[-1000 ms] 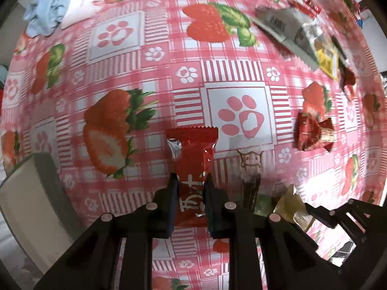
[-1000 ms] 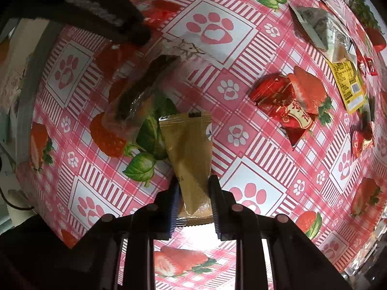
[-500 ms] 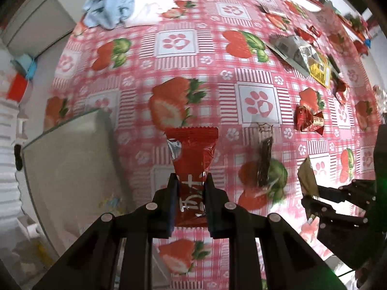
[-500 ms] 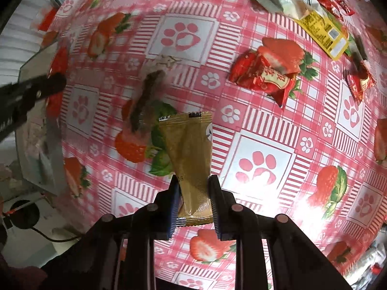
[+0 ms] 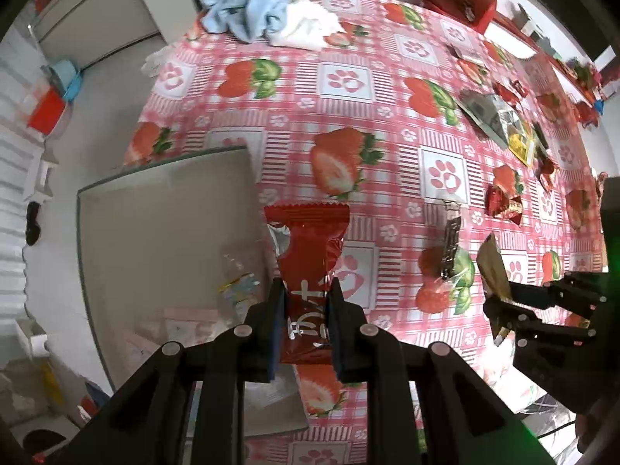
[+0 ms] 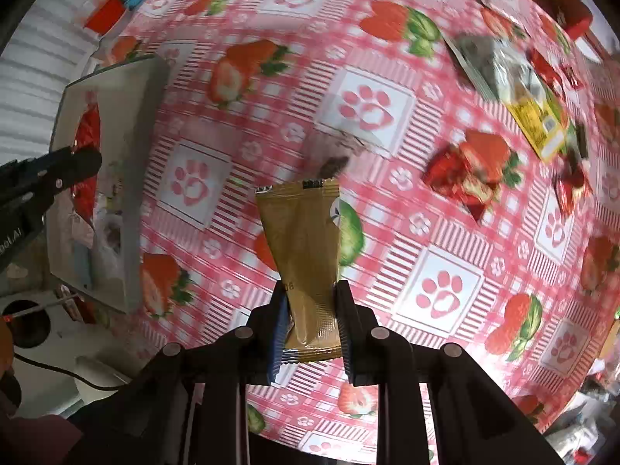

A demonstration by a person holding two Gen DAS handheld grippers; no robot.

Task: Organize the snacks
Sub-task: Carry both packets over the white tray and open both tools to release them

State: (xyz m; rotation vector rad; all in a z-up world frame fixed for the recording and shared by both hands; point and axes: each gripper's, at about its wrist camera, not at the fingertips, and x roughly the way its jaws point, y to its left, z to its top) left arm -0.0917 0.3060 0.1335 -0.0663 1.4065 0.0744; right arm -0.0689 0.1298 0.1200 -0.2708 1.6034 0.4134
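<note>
My left gripper [image 5: 304,304] is shut on a red snack packet [image 5: 308,255] and holds it above the table, over the right edge of a grey bin [image 5: 162,240] that holds several wrappers. My right gripper [image 6: 310,310] is shut on a gold snack packet [image 6: 302,240], held above the strawberry tablecloth. In the left wrist view the right gripper [image 5: 503,310] shows at the right with the gold packet [image 5: 492,271]. In the right wrist view the left gripper [image 6: 50,174] shows over the bin [image 6: 131,147].
Loose snacks lie on the tablecloth: a clear packet with a dark bar [image 5: 449,248], a red wrapper [image 5: 503,201], silver and yellow packets [image 5: 500,124]. Blue and white cloths [image 5: 271,15] lie at the far edge. A red container [image 5: 469,4] stands at the back right.
Both grippers have risen and pulled back from the table with their packets. The left gripper has shifted left, so the bin now lies under its red packet.
</note>
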